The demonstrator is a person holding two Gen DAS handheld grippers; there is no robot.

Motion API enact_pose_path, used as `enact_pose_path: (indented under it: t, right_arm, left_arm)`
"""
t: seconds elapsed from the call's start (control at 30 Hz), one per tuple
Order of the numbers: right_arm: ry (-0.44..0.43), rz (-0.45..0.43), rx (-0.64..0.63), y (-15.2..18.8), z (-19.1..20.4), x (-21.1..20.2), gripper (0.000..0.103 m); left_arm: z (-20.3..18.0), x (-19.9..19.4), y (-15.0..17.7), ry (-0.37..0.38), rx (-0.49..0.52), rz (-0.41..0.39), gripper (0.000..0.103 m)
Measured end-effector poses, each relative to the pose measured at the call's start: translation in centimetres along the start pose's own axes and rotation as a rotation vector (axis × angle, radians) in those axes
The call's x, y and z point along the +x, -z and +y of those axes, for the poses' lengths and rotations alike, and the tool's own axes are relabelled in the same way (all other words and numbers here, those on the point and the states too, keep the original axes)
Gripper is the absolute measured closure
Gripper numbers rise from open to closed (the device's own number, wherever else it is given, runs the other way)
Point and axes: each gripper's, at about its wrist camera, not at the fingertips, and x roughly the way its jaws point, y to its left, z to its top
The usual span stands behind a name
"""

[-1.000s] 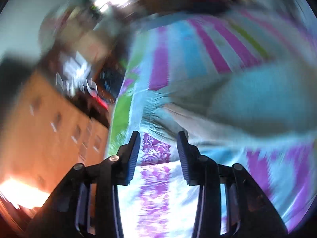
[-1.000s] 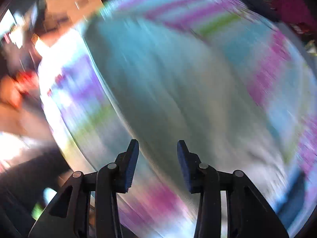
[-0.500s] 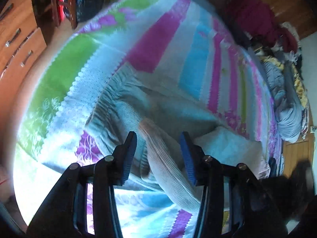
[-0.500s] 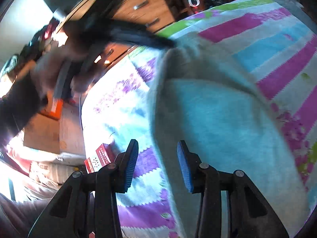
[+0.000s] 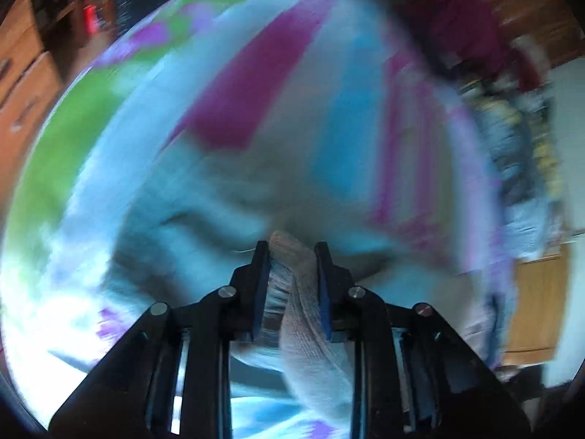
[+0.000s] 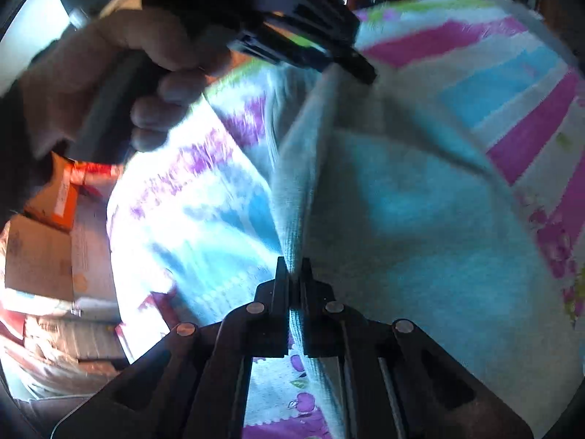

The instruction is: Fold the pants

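Light blue-grey ribbed pants (image 6: pixel 402 219) lie rumpled on a striped bedspread (image 6: pixel 530 84). My right gripper (image 6: pixel 292 261) is shut on a raised edge of the pants, a thin ridge of cloth pinched between its pads. In the left wrist view, which is blurred, my left gripper (image 5: pixel 292 247) has its jaws closing on a thick bunched fold of the pants (image 5: pixel 296 281) that fills the gap and touches both pads. The right wrist view also shows the left gripper (image 6: pixel 351 62), held by a hand (image 6: pixel 120 73), at the pants' far edge.
Wooden drawers (image 5: pixel 22 84) stand past the bed's left side. A dark red heap of clothes (image 5: pixel 460 29) and more piled clothes (image 5: pixel 519 153) lie along the far side of the bedspread (image 5: pixel 256 91). Cardboard boxes (image 6: pixel 40 256) and an orange box (image 6: pixel 62 190) sit on the floor beside the bed.
Both grippers have closed on the pants: the left on a bunched fold, the right on an edge. The left gripper and its hand now loom nearer in the right wrist view.
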Motion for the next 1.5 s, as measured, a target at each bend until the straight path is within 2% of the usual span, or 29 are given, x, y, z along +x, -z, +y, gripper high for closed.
enact_pose_path:
  t: [0.03,0.07,0.13,0.2,0.27,0.37,0.4,0.43,0.5,0.53,0.57,0.6,0.73,0.8,0.87,0.9,0.97,1.0,1.07,1.17,1.33,1.5]
  right_arm:
    - [0.011,-0.032,0.002,0.1,0.3,-1.0,0.096]
    - [0.029,-0.064,0.001,0.2,0.5,-1.9,0.096]
    - [0.099,-0.135,-0.019,0.3,1.1,-3.7,0.096]
    - [0.162,-0.191,-0.058,0.1,1.9,-4.6,0.096]
    - [0.187,-0.187,-0.103,-0.6,2.4,-3.5,0.096]
    - [0.170,-0.125,-0.128,-0.1,2.4,-0.3,0.096]
    - [0.161,-0.081,-0.138,0.3,2.3,1.5,0.095]
    - [0.152,-0.045,-0.145,0.8,2.1,3.0,0.094]
    - [0.137,0.023,-0.144,1.7,1.9,5.3,0.085]
    - [0.129,0.016,-0.148,1.8,1.9,5.3,0.082]
    - [0.121,0.011,-0.150,1.9,1.9,4.8,0.066]
    - [0.106,0.007,-0.145,1.9,2.0,3.8,0.058]
    - [-0.045,-0.091,-0.104,0.8,0.1,-3.0,0.057]
    - [-0.039,-0.112,-0.096,-0.6,-2.8,-4.8,0.057]
    - [-0.050,-0.069,-0.032,-2.7,-7.7,-4.8,0.057]
    - [-0.022,-0.051,0.007,-3.3,-10.7,-4.5,0.056]
    - [-0.075,0.034,0.103,-3.5,-16.0,-3.6,0.055]
    - [-0.099,0.063,0.144,-3.4,-17.9,-3.1,0.055]
    - [-0.146,0.101,0.149,-4.6,-19.3,-1.9,0.055]
    - [-0.236,0.060,0.082,-8.8,-18.1,-0.2,0.055]
    - [-0.262,0.061,-0.141,-17.0,-13.2,4.6,0.058]
    - [-0.272,0.094,-0.271,-21.5,-9.1,9.1,0.058]
  left_arm:
    - [-1.4,-2.1,-0.3,0.084,0.012,-0.075,0.080]
    - [-2.1,-3.3,-0.5,0.113,0.026,-0.115,0.080]
    - [-4.1,-7.4,-0.4,0.178,0.075,-0.247,0.085]
    - [-4.3,-9.6,0.2,0.172,0.096,-0.315,0.086]
    - [-2.7,-10.8,1.5,0.126,0.083,-0.358,0.086]
    - [3.5,-9.0,5.1,-0.008,-0.042,-0.328,0.086]
    - [5.6,-8.0,6.5,-0.056,-0.084,-0.301,0.086]
    - [9.2,-5.9,8.7,-0.093,-0.174,-0.248,0.086]
    - [12.1,-3.8,11.0,-0.095,-0.245,-0.207,0.085]
    - [12.8,-3.8,12.2,-0.039,-0.238,-0.254,0.083]
    - [12.9,-4.2,12.5,-0.027,-0.239,-0.268,0.083]
    - [12.3,-4.6,12.5,-0.029,-0.234,-0.274,0.082]
    - [10.3,-5.5,11.3,-0.016,-0.158,-0.310,0.080]
    - [10.3,-5.3,11.2,-0.010,-0.135,-0.310,0.080]
    - [11.0,-5.2,10.6,0.000,-0.132,-0.305,0.080]
    - [11.2,-5.2,10.4,0.000,-0.135,-0.301,0.080]
    - [11.5,-4.9,10.0,0.008,-0.123,-0.301,0.080]
    - [11.9,-4.7,10.0,0.008,-0.111,-0.300,0.080]
    - [11.8,-4.5,9.8,0.009,-0.099,-0.305,0.081]
    - [12.3,-4.4,10.3,0.019,-0.127,-0.323,0.081]
    - [12.5,-4.4,10.8,0.023,-0.126,-0.339,0.081]
    - [12.6,-4.5,10.7,0.029,-0.103,-0.341,0.081]
